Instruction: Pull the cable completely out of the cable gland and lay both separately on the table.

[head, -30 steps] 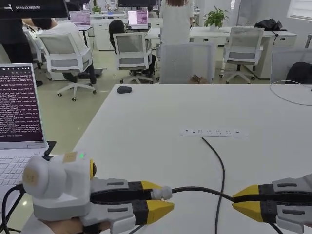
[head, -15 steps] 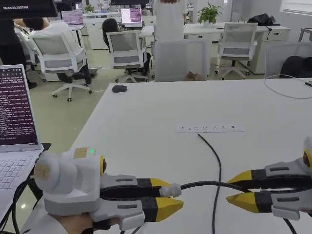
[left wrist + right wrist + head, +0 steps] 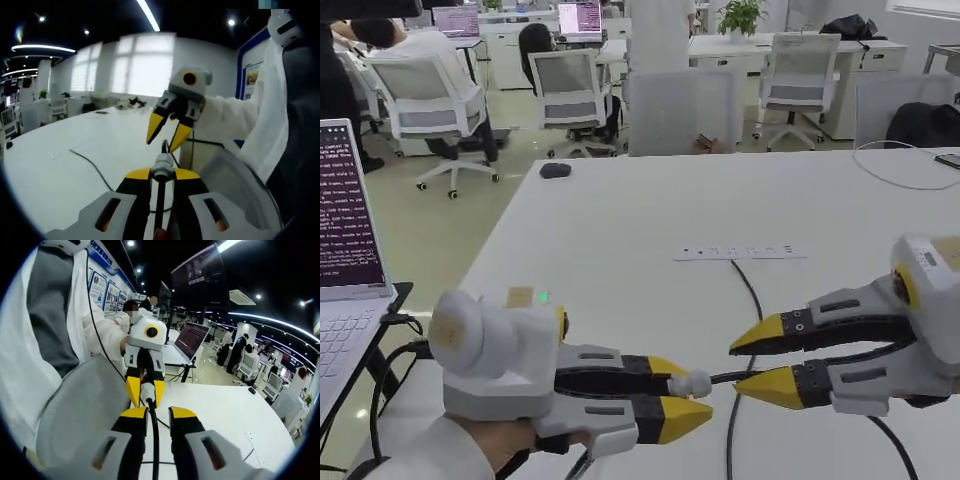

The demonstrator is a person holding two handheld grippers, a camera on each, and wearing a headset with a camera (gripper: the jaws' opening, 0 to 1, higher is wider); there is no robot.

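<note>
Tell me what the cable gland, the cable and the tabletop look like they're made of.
Cable gland: probably plastic, pale grey, smooth with a soft sheen. Cable: black rubber or PVC jacket by the look, matte, curving loosely. Tabletop: likely white laminate, flat, faintly reflective.

Laptop screen (image 3: 345, 215) text unreadable.

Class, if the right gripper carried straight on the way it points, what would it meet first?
Probably the cable gland held in the left gripper, following the cable; depth is unclear.
</note>
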